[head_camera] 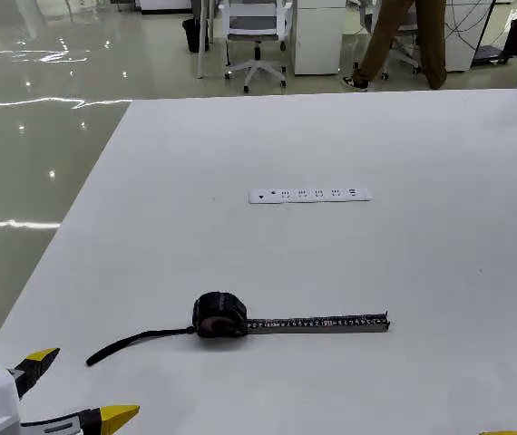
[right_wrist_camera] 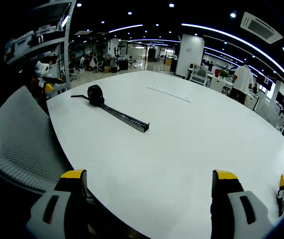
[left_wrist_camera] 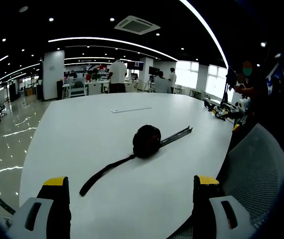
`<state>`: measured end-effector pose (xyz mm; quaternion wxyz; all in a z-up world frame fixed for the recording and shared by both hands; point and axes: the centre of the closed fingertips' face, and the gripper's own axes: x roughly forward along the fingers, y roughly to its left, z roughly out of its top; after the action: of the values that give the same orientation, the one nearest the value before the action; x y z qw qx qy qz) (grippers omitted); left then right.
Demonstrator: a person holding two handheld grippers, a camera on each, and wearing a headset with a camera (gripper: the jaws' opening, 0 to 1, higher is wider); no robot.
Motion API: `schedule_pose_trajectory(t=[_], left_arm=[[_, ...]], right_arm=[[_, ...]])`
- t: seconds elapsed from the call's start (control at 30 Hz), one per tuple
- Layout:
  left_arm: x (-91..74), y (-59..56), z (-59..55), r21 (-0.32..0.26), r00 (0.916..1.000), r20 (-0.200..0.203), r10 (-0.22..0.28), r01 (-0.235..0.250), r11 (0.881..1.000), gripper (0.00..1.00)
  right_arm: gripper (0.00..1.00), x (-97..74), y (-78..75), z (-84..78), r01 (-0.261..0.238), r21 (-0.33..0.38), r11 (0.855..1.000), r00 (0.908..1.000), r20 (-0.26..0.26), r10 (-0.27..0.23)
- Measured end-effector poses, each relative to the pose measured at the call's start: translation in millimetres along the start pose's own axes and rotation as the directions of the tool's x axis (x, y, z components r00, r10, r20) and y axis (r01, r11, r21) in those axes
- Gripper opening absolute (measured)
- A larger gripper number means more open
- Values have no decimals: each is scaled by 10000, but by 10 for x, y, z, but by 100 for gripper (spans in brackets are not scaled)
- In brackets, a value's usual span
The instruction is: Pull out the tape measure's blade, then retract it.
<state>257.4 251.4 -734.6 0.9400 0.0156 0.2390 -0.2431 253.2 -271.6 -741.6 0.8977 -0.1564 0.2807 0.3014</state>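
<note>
**A:** How do the tongs stand?

**B:** The left tongs [left_wrist_camera: 131,181] are spread wide with nothing between them, and the right tongs [right_wrist_camera: 149,174] likewise. Both hang short of the black round tape measure case [head_camera: 219,315], touching nothing.

**A:** And the case?

**B:** It lies on the white counter [head_camera: 404,263]. Its marked metal blade [head_camera: 322,323] is drawn out flat to the right of the case. Its black wrist strap [head_camera: 136,343] trails left of the case, toward the left tongs. A white power strip [head_camera: 310,195] lies beyond the case, well apart.
</note>
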Motion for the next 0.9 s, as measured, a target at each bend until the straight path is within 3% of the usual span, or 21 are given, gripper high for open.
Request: schedule_pose_trajectory(t=[0.53,0.9], left_arm=[[45,-41,36,157,9998,-48,-210,211,9997,100],[31,-43,-5,187,9997,-166,-184,187,9997,100]], right_arm=[[100,-31,-2,1,22,51,10000,10000,52,-22],[100,-14,27,12,-99,13,9999,10000,9,99]])
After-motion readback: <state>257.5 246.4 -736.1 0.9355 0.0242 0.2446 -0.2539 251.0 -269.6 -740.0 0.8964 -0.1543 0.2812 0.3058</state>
